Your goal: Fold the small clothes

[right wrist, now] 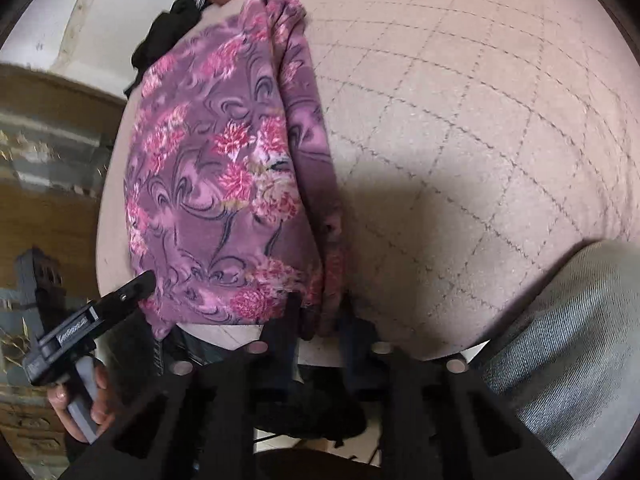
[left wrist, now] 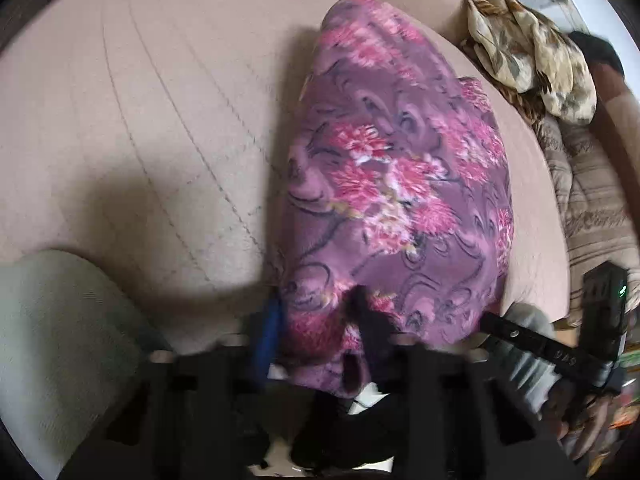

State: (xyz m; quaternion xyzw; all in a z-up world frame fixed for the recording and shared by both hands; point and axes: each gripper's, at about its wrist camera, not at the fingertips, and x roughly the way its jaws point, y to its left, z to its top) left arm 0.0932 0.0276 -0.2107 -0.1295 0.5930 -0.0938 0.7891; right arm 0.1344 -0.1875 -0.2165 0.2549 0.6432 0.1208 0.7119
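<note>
A purple garment with pink flowers (left wrist: 392, 184) lies folded lengthwise on a beige quilted bed surface (left wrist: 140, 120). My left gripper (left wrist: 316, 312) is shut on its near corner, with cloth bunched between the blue and black fingers. In the right wrist view the same garment (right wrist: 216, 184) lies left of centre, and my right gripper (right wrist: 320, 312) is shut on its near right corner. The right gripper also shows in the left wrist view (left wrist: 520, 332) at the garment's other near corner; the left gripper shows in the right wrist view (right wrist: 136, 288).
A beige leaf-print cloth (left wrist: 520, 48) is heaped at the far right of the bed, beside a striped brown blanket (left wrist: 592, 200). A dark garment (right wrist: 168, 28) lies past the floral one. The person's jeans-clad knees (right wrist: 580, 352) are at the near edge.
</note>
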